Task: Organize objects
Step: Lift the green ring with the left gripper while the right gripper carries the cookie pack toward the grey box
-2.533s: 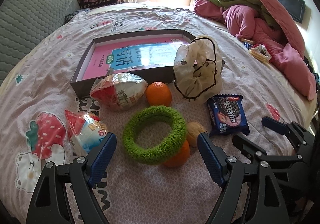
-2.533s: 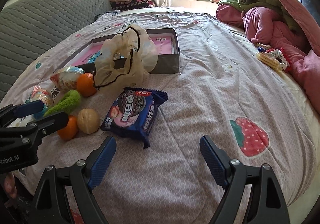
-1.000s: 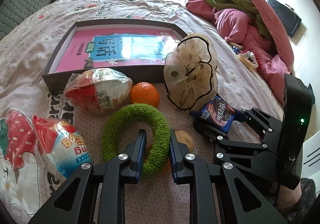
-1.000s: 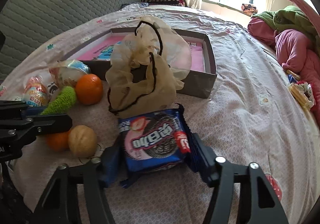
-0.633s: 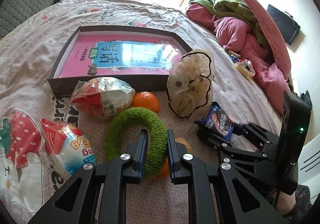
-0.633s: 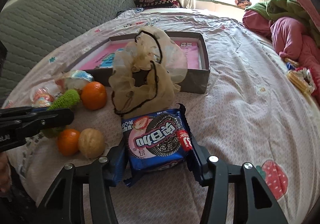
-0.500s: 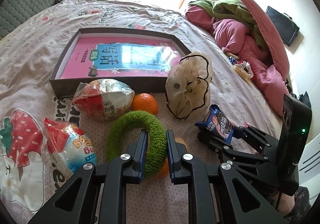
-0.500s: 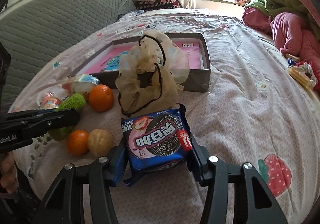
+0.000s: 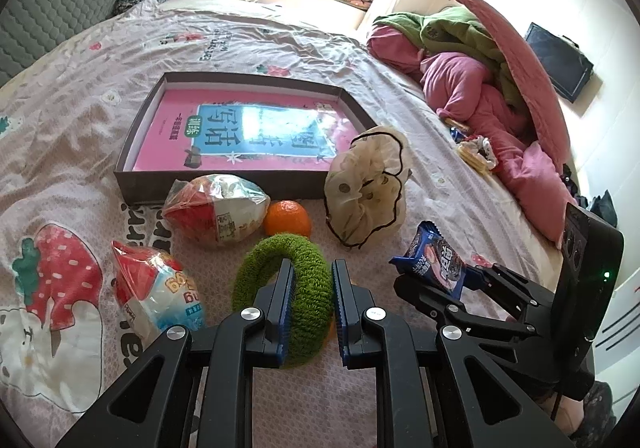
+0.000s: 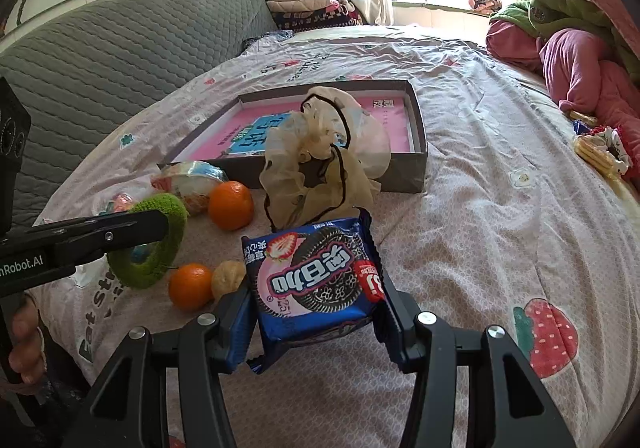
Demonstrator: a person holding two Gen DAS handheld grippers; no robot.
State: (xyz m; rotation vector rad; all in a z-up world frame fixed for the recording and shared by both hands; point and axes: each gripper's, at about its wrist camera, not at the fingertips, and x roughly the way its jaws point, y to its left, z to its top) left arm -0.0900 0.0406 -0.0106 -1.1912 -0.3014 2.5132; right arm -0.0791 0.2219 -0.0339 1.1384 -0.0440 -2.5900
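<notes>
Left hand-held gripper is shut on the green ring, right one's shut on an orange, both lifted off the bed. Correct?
Not quite. The right hand-held gripper is shut on the blue cookie packet, not an orange; the right wrist view shows it. Both oranges lie on the bed. The left hand-held gripper does hold the green ring.

A home bedroom: printed bedsheet [image 10: 480, 176], folded blankets [image 10: 308, 4], padded headboard [image 10: 120, 48].

"nRobot.AI" on left gripper [image 10: 120, 232]; "Fat st" partly readable on bedsheet [image 10: 480, 208].
</notes>
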